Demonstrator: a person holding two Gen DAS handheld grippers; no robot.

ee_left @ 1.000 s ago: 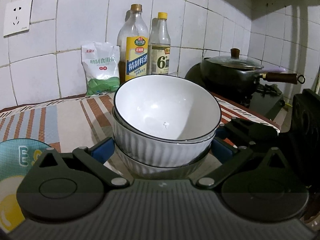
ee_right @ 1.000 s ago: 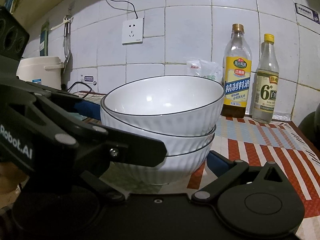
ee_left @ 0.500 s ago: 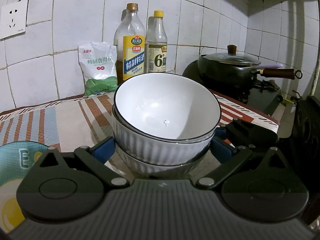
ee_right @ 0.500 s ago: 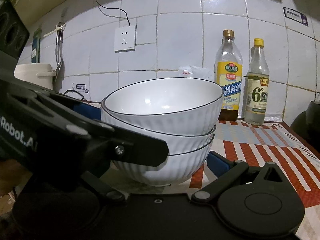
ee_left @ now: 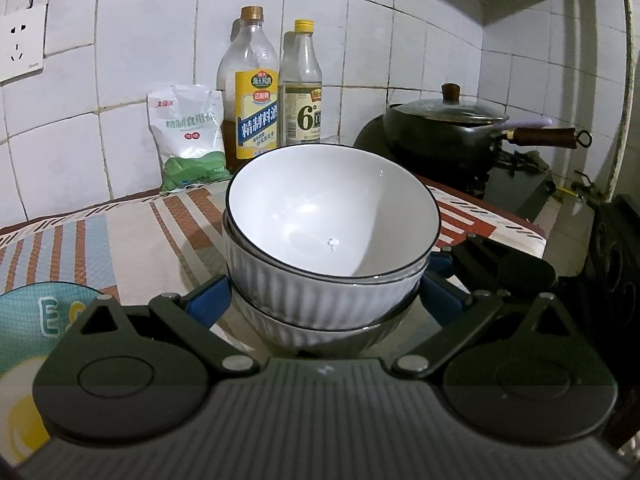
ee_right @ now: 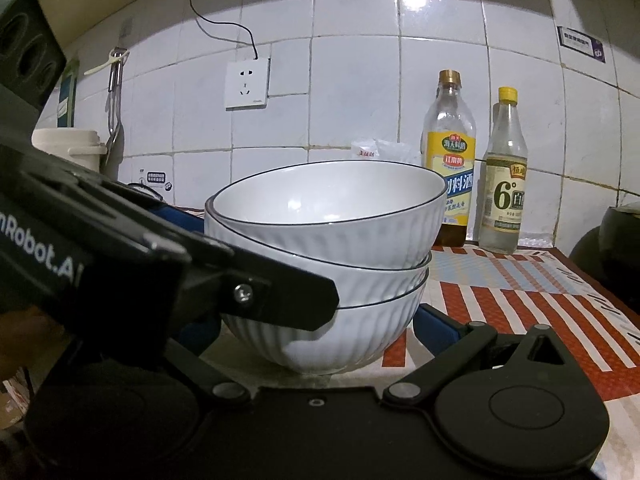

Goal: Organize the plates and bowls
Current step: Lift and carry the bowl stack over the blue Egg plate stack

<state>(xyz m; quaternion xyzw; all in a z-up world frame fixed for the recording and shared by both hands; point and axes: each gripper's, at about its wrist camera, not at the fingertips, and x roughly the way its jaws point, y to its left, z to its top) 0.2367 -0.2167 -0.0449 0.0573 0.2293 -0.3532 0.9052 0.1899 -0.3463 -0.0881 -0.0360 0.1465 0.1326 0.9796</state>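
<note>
A stack of three white ribbed bowls [ee_left: 332, 216] with dark rims fills the middle of both views, over the striped tablecloth [ee_left: 132, 240]. My left gripper [ee_left: 326, 300] has its blue pads [ee_left: 208, 300] pressed on either side of the lower bowls. My right gripper [ee_right: 316, 332] grips the same stack of bowls [ee_right: 328, 208] from another side, one blue pad [ee_right: 436, 328] showing on the right. The left gripper's black body [ee_right: 120, 248] crosses the right wrist view and hides the stack's left flank. The right gripper's fingers [ee_left: 500, 264] appear at the stack's right in the left wrist view.
Two bottles [ee_left: 256, 92] and a salt bag [ee_left: 188, 136] stand against the tiled wall behind the stack. A lidded black wok [ee_left: 448, 128] sits on a stove at the right. A teal patterned plate [ee_left: 24, 320] lies at the left. A white pot [ee_right: 68, 144] stands far left.
The bowl stack stays fixed between both pairs of pads while the background shifts: bottles and socket sink lower in the right wrist view, and the wok slides left in the left wrist view.
</note>
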